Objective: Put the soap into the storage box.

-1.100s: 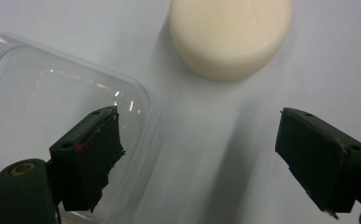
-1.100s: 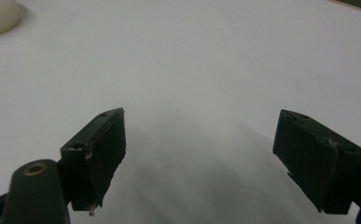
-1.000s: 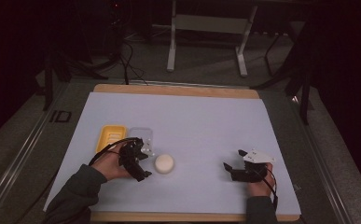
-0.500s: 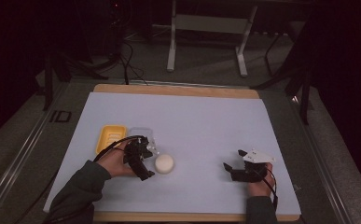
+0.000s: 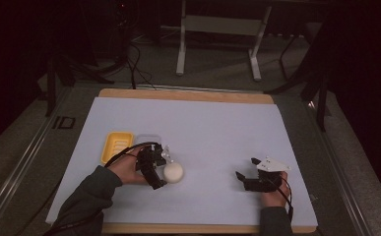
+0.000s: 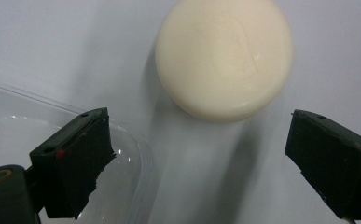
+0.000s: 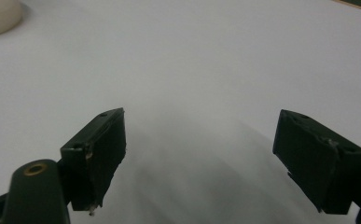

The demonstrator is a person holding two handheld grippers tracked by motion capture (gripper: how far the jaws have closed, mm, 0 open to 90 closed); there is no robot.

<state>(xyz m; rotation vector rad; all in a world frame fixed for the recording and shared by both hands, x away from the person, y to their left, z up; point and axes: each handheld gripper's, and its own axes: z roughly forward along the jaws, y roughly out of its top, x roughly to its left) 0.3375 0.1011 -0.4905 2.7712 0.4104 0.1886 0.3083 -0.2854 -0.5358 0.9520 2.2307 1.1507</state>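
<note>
- The round cream soap bar (image 5: pixel 173 172) is seen lying flat on the white tabletop (image 5: pixel 212 128), in its left front part, just right of the left hand-held gripper (image 5: pixel 159 169).
- In the left gripper view the soap bar (image 6: pixel 224 58) is found beyond the jaw tips, untouched, with bare white surface between it and both jaws.
- The left hand-held gripper (image 6: pixel 199 154) is shown with its jaws spread wide; they have just been opening, and nothing is clamped between them.
- A clear plastic lid (image 6: pixel 52 140) is seen under the left jaw in that view, its rounded rim ending short of the soap bar.
- From the high view the clear lid (image 5: pixel 146 140) is placed just beside a yellow soap dish (image 5: pixel 117 146), both behind the left gripper and well inside the left edge of the tabletop.
- The right hand-held gripper (image 5: pixel 244 169) is held near the front right of the tabletop, well apart from the soap bar; its jaws (image 7: pixel 199 158) are spread with only bare surface between them.
- A wide open stretch of white surface is left between the two grippers and across the whole back half.
- A wooden border (image 5: pixel 188 95) is seen along the far edge.
</note>
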